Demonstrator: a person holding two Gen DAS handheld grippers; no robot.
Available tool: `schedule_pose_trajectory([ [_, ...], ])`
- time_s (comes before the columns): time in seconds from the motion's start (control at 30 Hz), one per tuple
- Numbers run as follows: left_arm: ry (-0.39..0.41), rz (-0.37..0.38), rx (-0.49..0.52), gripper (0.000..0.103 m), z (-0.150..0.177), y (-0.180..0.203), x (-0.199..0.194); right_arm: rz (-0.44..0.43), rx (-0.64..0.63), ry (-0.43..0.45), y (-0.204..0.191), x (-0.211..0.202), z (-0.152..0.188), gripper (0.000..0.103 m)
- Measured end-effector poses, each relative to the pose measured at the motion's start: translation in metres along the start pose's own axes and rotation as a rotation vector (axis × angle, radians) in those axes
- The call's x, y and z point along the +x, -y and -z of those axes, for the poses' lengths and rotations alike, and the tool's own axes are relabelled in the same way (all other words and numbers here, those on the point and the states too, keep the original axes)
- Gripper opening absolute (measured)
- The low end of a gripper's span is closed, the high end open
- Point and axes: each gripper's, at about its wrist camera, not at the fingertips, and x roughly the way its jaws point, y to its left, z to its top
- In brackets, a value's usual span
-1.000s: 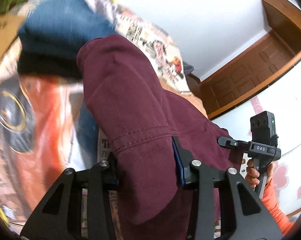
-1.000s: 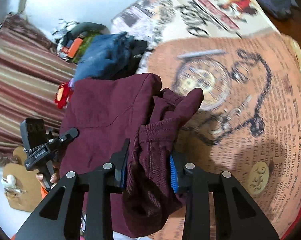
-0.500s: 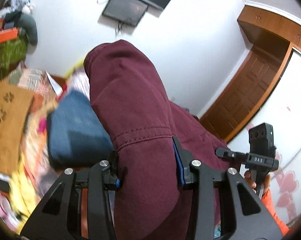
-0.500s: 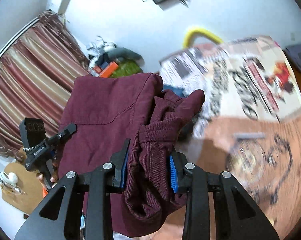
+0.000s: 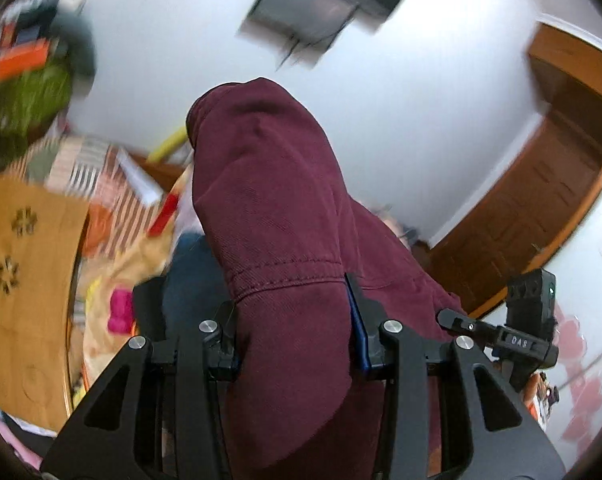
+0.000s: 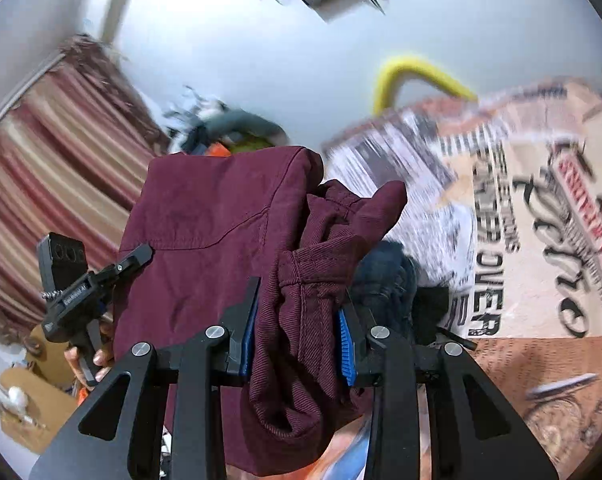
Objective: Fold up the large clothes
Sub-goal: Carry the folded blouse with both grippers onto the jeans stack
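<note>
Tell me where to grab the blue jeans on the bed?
Grab the folded blue jeans by their thick upper edge, coming from above. They lie in a soft heap on the bedspread, partly hidden behind the maroon pants, so only the top is free.

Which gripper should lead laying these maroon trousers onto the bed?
Probably the right gripper: its view shows the bed just beyond the maroon trousers. The left gripper mostly faces wall.
</note>
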Motion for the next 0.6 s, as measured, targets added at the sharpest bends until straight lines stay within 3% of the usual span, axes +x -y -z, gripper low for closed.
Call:
schedule_pose_trajectory([
  [0.1,-0.117,-0.149,-0.008,0.044,0.024,-0.044,0.060,0.079,0.073,-0.095,0.039,0.059,0.013,0.033],
  [0.2,-0.122,-0.194,0.026,0.052,0.040,-0.060,0.080,0.093,0.101,-0.090,0.063,0.078,0.027,0.040],
  [0.3,-0.093,-0.164,0.052,0.056,0.043,-0.059,0.073,0.087,0.040,-0.098,0.063,0.071,0.030,0.044],
  [0.4,-0.092,-0.214,0.069,0.056,0.045,-0.049,0.061,0.159,-0.018,-0.111,0.048,0.054,0.031,0.046],
  [0.6,-0.052,-0.305,0.118,0.056,0.053,-0.016,0.010,0.290,-0.153,-0.049,0.004,-0.001,0.038,0.046],
])
